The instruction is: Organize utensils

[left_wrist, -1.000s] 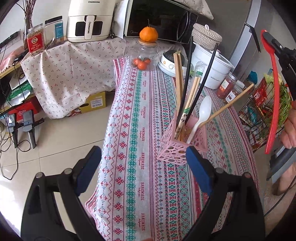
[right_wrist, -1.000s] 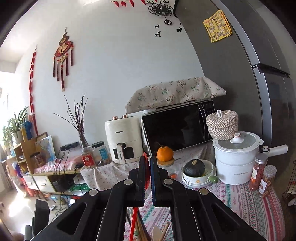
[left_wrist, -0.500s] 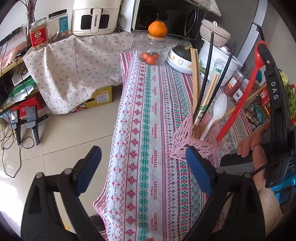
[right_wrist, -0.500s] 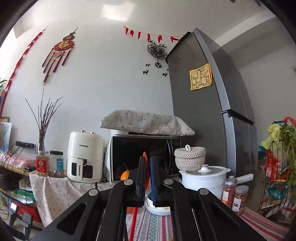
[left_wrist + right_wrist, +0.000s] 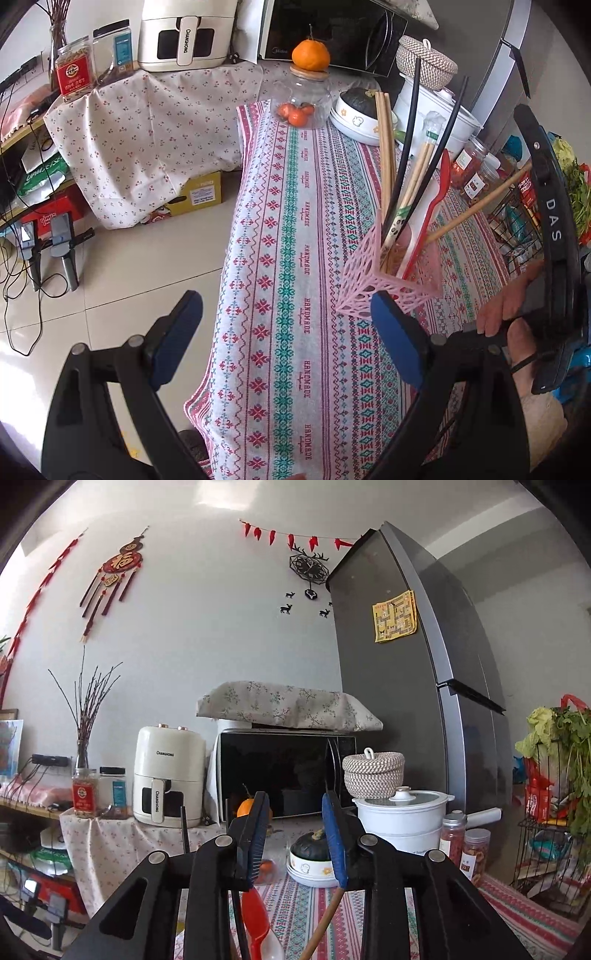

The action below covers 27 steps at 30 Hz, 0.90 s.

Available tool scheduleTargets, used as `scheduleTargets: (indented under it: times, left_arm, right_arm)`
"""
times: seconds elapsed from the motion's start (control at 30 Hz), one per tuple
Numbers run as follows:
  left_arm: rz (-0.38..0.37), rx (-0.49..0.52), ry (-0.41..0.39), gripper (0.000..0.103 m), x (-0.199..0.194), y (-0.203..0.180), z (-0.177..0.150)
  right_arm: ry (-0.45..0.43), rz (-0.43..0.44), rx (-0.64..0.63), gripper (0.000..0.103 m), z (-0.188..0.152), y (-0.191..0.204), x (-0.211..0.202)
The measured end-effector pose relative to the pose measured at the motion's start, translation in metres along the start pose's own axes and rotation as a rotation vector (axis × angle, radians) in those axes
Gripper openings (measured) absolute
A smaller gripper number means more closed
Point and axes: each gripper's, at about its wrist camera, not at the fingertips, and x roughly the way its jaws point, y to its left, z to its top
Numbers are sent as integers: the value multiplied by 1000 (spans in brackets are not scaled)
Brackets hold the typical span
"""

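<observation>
holder base (image 5: 364, 295) hidden, red spoon (image 5: 255, 919) cut off

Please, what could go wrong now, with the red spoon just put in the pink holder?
1. The pink holder is crowded with long chopsticks that lean outward; it may tip if bumped.
2. The right tongs are opening just above the red spoon; pulling back carelessly could catch it or the wooden stick beside it.
3. The holder looks rather near the tablecloth edge on the person's side.

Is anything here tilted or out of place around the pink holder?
Yes. The pink holder looks tipped toward the table's edge instead of standing upright. One wooden chopstick leans far out sideways, unlike the others. The red spoon stands inside.
</observation>
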Motion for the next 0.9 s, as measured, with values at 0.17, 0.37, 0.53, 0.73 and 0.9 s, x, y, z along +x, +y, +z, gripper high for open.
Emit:
scheduleTargets:
  times: [0.17,0.37,0.53,0.73,0.9]
  left_arm:
    - [7,19,-29,92,-6,-10,0]
    - [24,73,-90,92,-30,-36,-8]
    - [79,99,-139,102,-59,-55,-23]
    - [115,107,-181,102,-87,-75,-36]
    - [131,97,-208,102,-99,-88,-41]
  right_arm:
    - [70,24,-22,47,30,-8,-4]
    - [309,69,-41,69,59,-26,-15]
    - [473,34,22,92,74,-56,-38]
    - [680,-71,51,103,80,-84,-62]
    - [704,-97,-24,103,93,-90,-81]
